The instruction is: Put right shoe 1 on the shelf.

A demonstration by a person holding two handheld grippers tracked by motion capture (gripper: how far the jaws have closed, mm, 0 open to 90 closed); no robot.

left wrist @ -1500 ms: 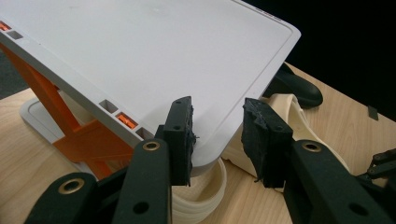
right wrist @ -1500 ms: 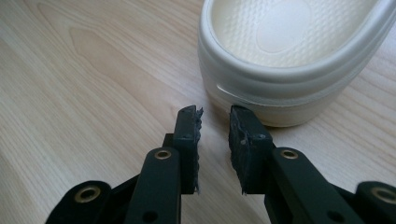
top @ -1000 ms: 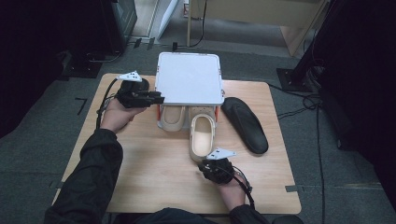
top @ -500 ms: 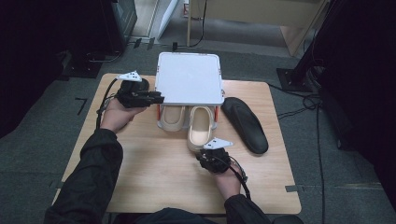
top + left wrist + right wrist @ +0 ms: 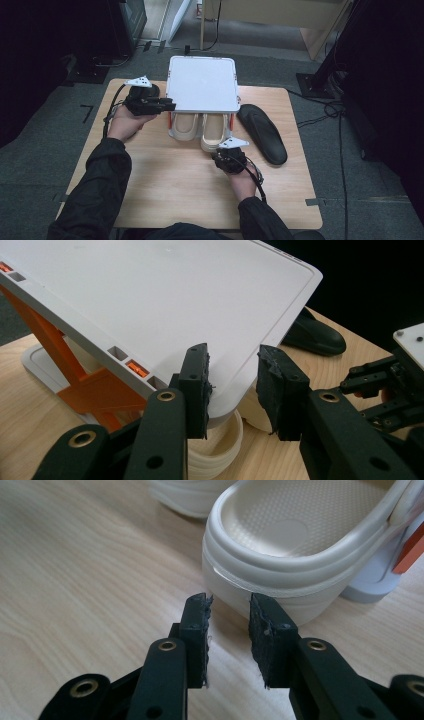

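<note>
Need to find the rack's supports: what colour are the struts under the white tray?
Orange struts, clearest in the left gripper view under the tilted white plastic tray.

No readable text, label, brand, number or sign in any view. White lid surface blank. Cream clogs plain; textured footbed, no legible mark. Black insole unmarked.
</note>
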